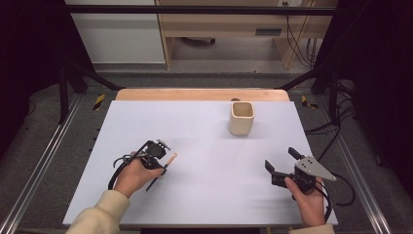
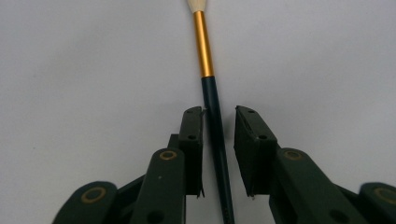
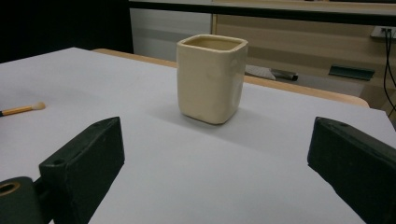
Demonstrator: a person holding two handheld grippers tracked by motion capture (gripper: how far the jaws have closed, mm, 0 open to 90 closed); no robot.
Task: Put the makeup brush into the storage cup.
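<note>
The brush [image 2: 212, 107] lies flat on the tabletop [image 1: 204, 146] between the narrowed but not yet gripping jaws of the left gripper [image 2: 218, 122], unlifted, while the right gripper [image 3: 215, 163] waits wide open facing the cup [image 3: 211, 77].

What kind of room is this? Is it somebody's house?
Probably not a house: it looks like a lab or workshop. A person holds a left gripper and a right gripper over a white table inside a black metal frame, with loose cables behind.
</note>
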